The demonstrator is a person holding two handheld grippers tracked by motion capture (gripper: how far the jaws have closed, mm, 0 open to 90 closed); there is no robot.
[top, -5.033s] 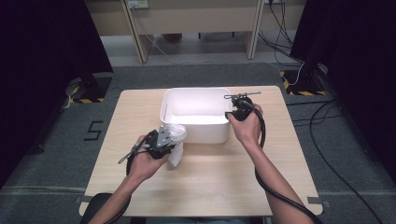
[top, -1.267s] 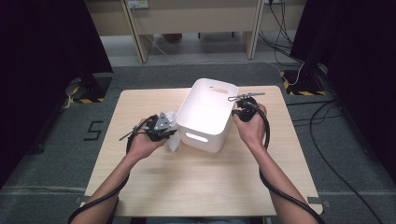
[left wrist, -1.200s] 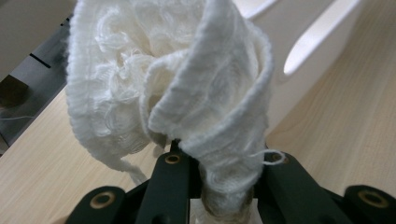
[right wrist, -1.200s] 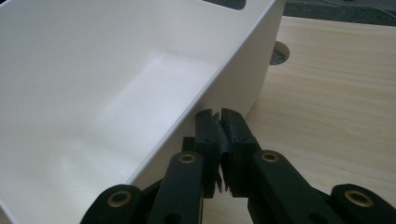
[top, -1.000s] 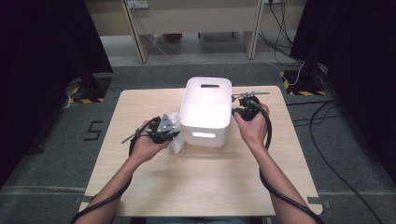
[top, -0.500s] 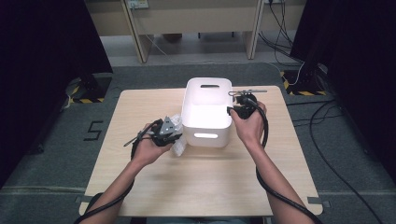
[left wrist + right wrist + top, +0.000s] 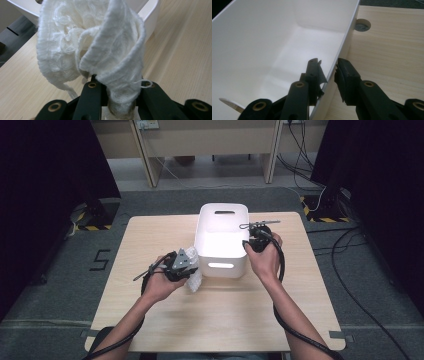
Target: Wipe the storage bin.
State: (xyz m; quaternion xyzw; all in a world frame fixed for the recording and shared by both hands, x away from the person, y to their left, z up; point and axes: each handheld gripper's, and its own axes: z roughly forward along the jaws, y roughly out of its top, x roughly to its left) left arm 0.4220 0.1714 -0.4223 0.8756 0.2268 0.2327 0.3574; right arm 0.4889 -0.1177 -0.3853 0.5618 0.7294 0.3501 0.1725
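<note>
A white plastic bin (image 7: 201,227) stands mid-table with its long side running away from me. My left gripper (image 7: 188,264) sits at the bin's near left corner, shut on a crumpled white knitted cloth (image 7: 194,279). In the left gripper view the cloth (image 7: 100,45) bulges up out of the left gripper (image 7: 121,100), with the bin's corner (image 7: 150,15) behind it. My right gripper (image 7: 248,245) is at the bin's right rim. In the right gripper view the right gripper (image 7: 328,67) straddles the bin's wall (image 7: 274,45); its jaws have just been closing, and a narrow gap still shows at the outer pad (image 7: 344,75).
The light wooden table (image 7: 225,320) lies bare in front of the bin and on both sides. A round cable hole (image 7: 362,25) is set in the tabletop beyond the bin's far right corner. Dark floor and cables surround the table.
The bin has been turned from lying crosswise to pointing away from me. The left gripper with the cloth has shifted up beside the bin's near left corner. Over the last second little has moved.
</note>
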